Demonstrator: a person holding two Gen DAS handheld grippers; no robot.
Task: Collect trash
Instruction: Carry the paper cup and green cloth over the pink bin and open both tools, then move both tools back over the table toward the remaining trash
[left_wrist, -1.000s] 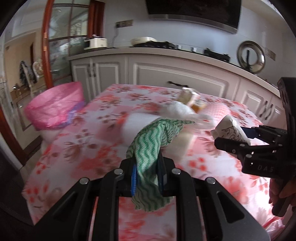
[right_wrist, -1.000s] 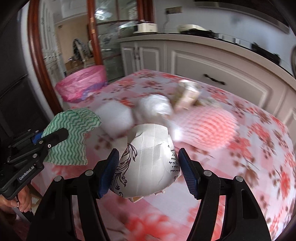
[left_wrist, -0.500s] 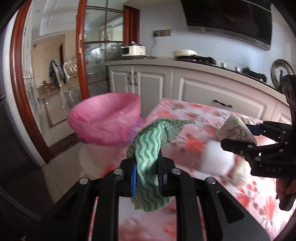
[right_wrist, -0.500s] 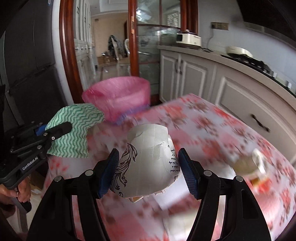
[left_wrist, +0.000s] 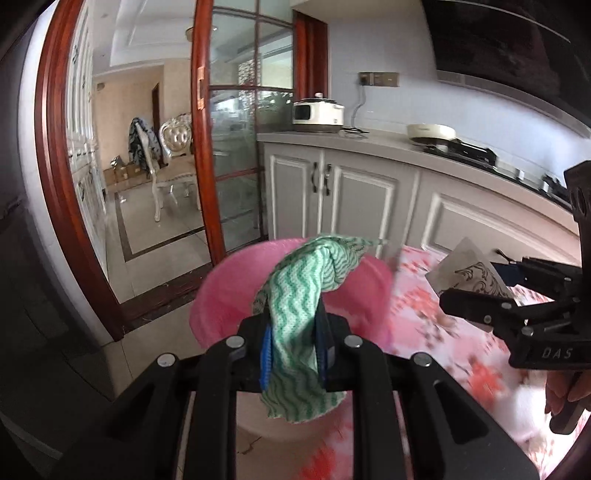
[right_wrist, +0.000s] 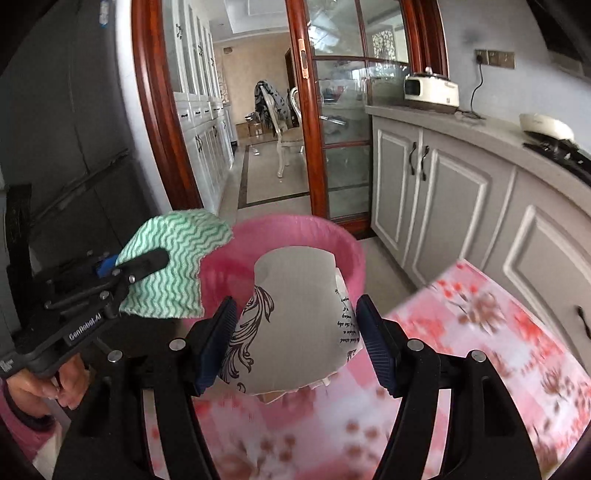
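My left gripper (left_wrist: 293, 350) is shut on a green-and-white wavy cloth (left_wrist: 299, 295), which it holds in front of a bin lined with a pink bag (left_wrist: 225, 291). My right gripper (right_wrist: 295, 339) is shut on a crushed white paper cup (right_wrist: 295, 321) with black print, held just short of the same pink bin (right_wrist: 295, 229). The left gripper and its cloth (right_wrist: 170, 266) show at the left of the right wrist view. The right gripper (left_wrist: 491, 291) with the cup (left_wrist: 469, 269) shows at the right of the left wrist view.
The table with a pink floral cloth (right_wrist: 461, 350) lies below and to the right of the bin. White kitchen cabinets (right_wrist: 443, 192) run along the right. A wood-framed glass door (left_wrist: 207, 166) and tiled floor (left_wrist: 155, 236) lie behind the bin.
Both grippers have swung left, away from the table's middle, with cloth and cup still held. The pink bin has come from the far left to straight ahead and close.
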